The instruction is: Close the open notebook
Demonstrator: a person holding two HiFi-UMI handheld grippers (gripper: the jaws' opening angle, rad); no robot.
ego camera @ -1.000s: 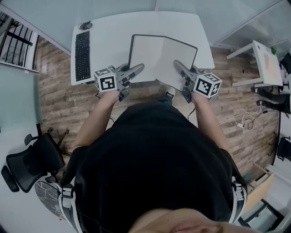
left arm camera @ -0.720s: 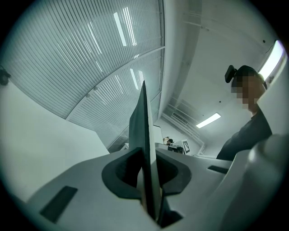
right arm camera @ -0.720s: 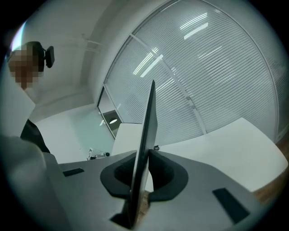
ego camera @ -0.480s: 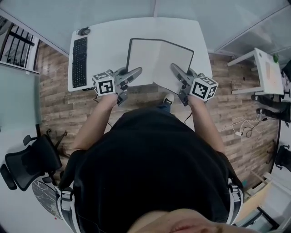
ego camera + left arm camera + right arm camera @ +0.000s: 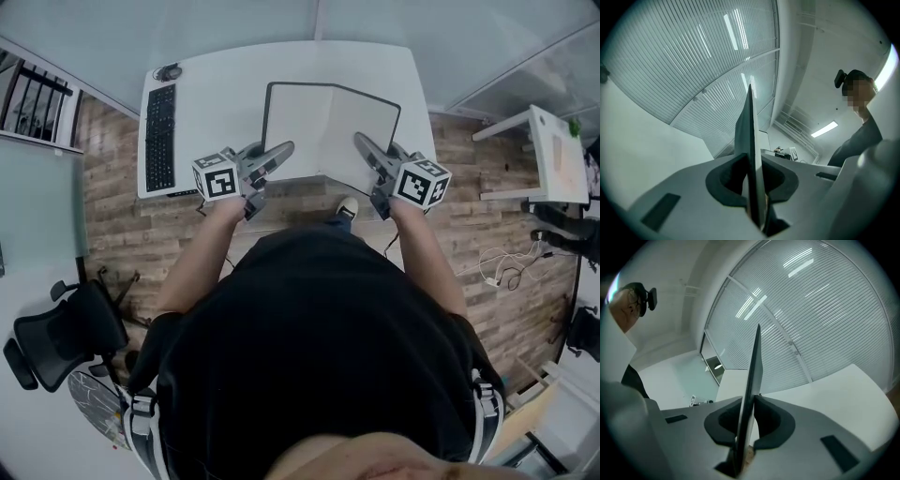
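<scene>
In the head view the open notebook (image 5: pixel 328 127), with white pages and a dark cover rim, lies spread flat over the white table (image 5: pixel 225 89). My left gripper (image 5: pixel 281 150) is shut on its left near edge, and my right gripper (image 5: pixel 364 142) is shut on its right near edge. The left gripper view shows the notebook (image 5: pixel 750 140) edge-on, clamped in the left gripper (image 5: pixel 752 185). The right gripper view likewise shows the notebook (image 5: pixel 753 371) as a thin dark slab pinched in the right gripper (image 5: pixel 746 425). Whether the notebook rests on the table I cannot tell.
A black keyboard (image 5: pixel 161 136) lies along the table's left side, with a small round device (image 5: pixel 167 72) at its far end. A black office chair (image 5: pixel 66 328) stands on the wood floor at left. A second white table (image 5: pixel 553 150) and loose cables (image 5: pixel 502 262) are at right.
Both grippers, still clamped on the notebook, have carried it a little farther in over the table, away from the person. The jaws look unchanged.
</scene>
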